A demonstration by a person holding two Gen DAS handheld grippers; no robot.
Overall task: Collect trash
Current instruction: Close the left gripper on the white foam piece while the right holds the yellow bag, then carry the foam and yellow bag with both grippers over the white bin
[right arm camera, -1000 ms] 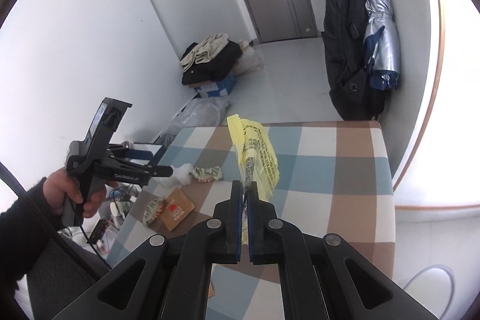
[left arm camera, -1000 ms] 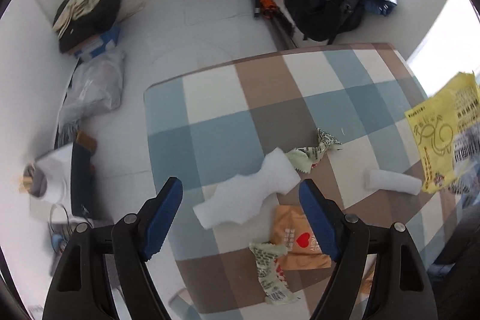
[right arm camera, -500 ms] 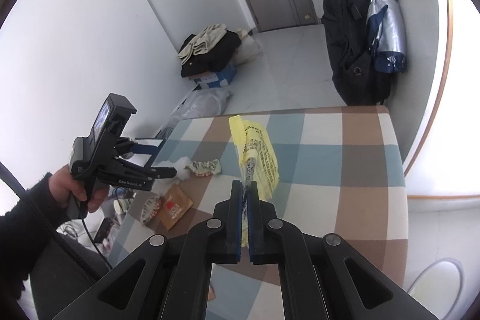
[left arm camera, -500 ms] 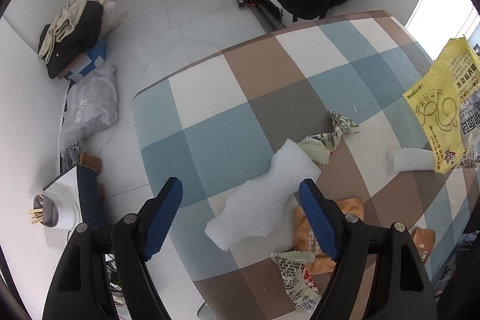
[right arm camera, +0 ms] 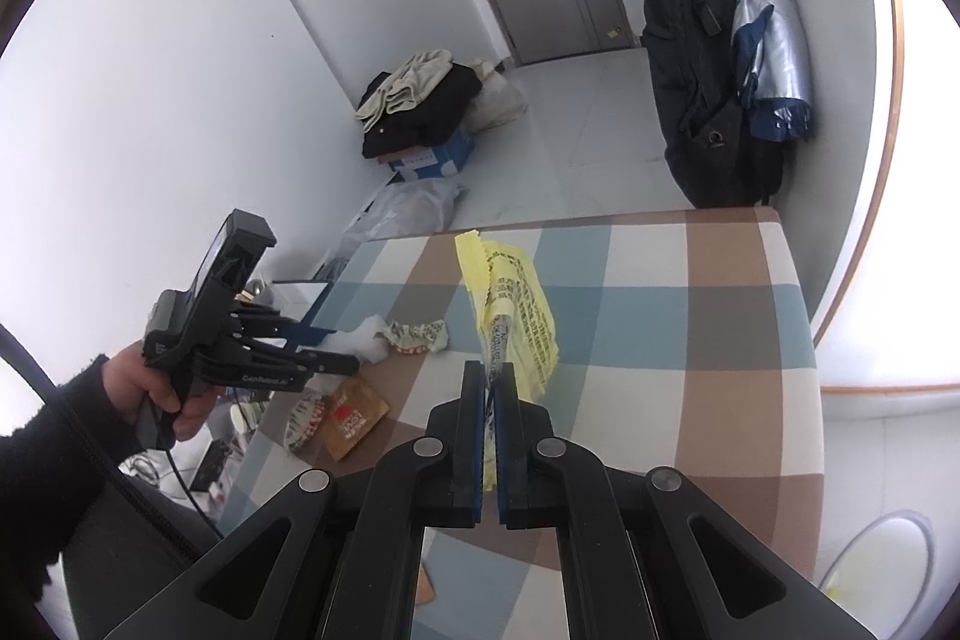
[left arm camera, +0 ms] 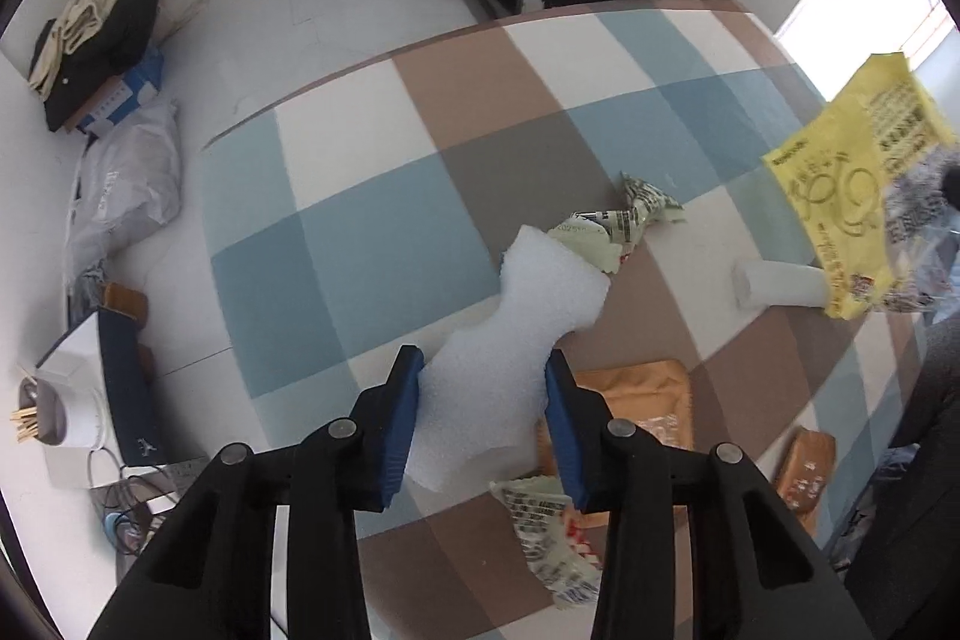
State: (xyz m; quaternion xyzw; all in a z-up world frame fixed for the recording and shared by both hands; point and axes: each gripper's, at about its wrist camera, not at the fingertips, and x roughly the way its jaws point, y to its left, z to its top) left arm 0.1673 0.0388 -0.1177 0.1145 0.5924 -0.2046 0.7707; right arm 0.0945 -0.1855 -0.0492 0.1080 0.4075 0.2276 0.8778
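Note:
On the checked table [left arm camera: 372,244] lies a white foam piece [left arm camera: 522,316], and my left gripper [left arm camera: 483,376] is closing on its near end, both blue pads against its sides. The right wrist view shows that gripper [right arm camera: 354,364] in a hand over the foam piece [right arm camera: 366,331]. My right gripper [right arm camera: 491,370] is shut on a yellow plastic bag [right arm camera: 516,304], which hangs above the table's right side [left arm camera: 852,196]. A green wrapper [left arm camera: 624,220], an orange packet [left arm camera: 636,400], a second crumpled wrapper [left arm camera: 546,532] and a small white foam roll [left arm camera: 774,283] lie around the foam piece.
A black backpack [right arm camera: 696,58] and a silver umbrella [right arm camera: 768,34] hang by the far wall. On the floor left of the table are clothes on a box [left arm camera: 90,40] and a plastic bag [left arm camera: 126,184]. A round white bin [right arm camera: 882,562] stands at the table's right.
My left gripper's jaws have drawn in from wide apart to the sides of the foam piece. The right gripper still holds the yellow bag in the same place.

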